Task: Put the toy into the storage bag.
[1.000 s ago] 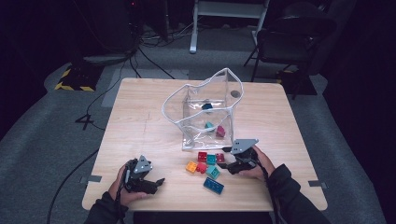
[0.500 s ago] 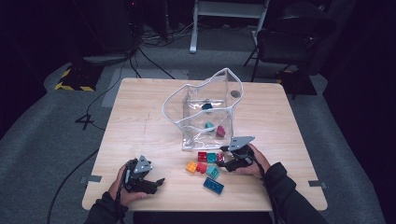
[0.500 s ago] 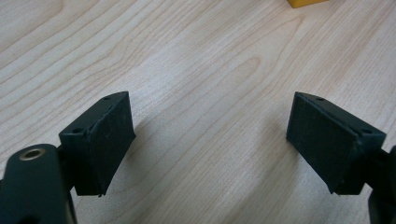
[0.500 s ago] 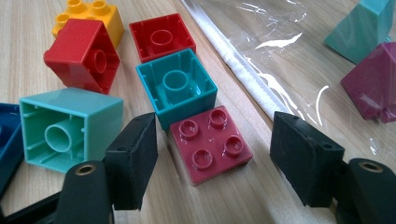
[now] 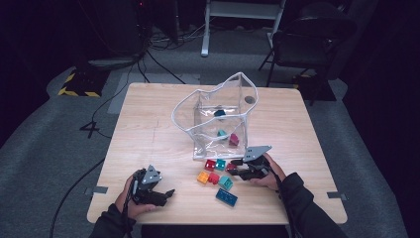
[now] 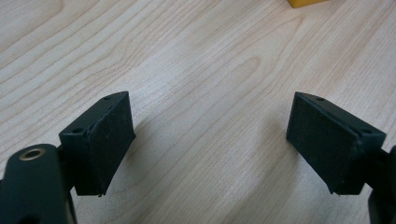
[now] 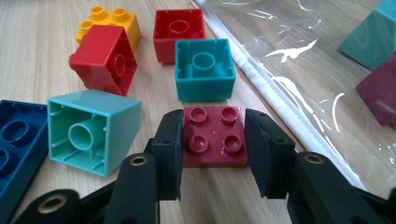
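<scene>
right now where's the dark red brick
In the right gripper view the dark red brick sits studs-up between the right gripper pads, just below the teal brick and beside the clear bag edge.

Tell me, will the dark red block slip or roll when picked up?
Probably no slipping: the right gripper, jaws just closing, presses flat pads on straight sides of the dark red block. It is likely light, since the teal block nearby shows a hollow underside. Square and flat, it shouldn't roll.

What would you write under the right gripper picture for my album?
Right gripper closed on a dark red four-stud plastic brick on the wooden table, beside a clear plastic bag.
</scene>
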Demonstrator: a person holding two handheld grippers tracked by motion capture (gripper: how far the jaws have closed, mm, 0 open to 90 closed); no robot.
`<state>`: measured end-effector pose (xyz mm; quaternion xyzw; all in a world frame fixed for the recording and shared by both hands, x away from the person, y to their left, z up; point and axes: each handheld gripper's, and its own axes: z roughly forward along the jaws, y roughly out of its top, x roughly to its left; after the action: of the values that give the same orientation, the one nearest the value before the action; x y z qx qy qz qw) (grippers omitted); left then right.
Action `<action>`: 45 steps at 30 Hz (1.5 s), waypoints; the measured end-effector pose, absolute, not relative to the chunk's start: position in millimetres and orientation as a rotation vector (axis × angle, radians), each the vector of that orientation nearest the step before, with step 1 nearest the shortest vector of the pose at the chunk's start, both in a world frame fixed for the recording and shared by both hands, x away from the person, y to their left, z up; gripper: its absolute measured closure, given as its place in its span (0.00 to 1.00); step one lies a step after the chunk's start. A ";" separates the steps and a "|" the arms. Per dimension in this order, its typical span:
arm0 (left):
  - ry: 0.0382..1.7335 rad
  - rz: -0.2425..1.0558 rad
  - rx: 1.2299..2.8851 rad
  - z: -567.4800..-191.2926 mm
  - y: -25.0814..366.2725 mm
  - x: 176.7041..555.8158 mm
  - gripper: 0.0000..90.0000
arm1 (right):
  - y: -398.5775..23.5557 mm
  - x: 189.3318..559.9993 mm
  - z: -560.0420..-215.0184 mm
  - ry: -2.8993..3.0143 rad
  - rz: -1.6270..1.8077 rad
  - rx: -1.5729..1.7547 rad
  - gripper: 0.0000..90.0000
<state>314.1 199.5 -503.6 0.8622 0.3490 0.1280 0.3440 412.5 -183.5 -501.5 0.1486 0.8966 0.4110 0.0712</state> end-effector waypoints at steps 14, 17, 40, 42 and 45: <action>0.907 0.332 2.239 -503.7 199.4 314.1 0.17 | -195.8 407.1 -489.9 2.650 1.252 0.493 0.66; 0.907 0.332 2.240 -503.6 199.5 314.1 0.17 | -202.1 404.2 -482.5 2.626 1.272 0.492 0.66; 0.907 0.332 2.240 -503.6 199.4 314.1 0.17 | -243.6 392.2 -423.7 2.426 1.392 0.566 0.66; 0.906 0.340 2.242 -503.5 199.6 314.1 0.17 | -246.8 391.7 -416.4 2.413 1.383 0.559 0.66; 0.906 0.339 2.241 -503.5 199.6 314.1 0.17 | -252.4 392.2 -404.4 2.385 1.375 0.564 0.66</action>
<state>314.1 199.6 -503.5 0.8624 0.3487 0.1302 0.3431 392.2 -252.4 -404.4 0.1979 0.8371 0.4826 0.1650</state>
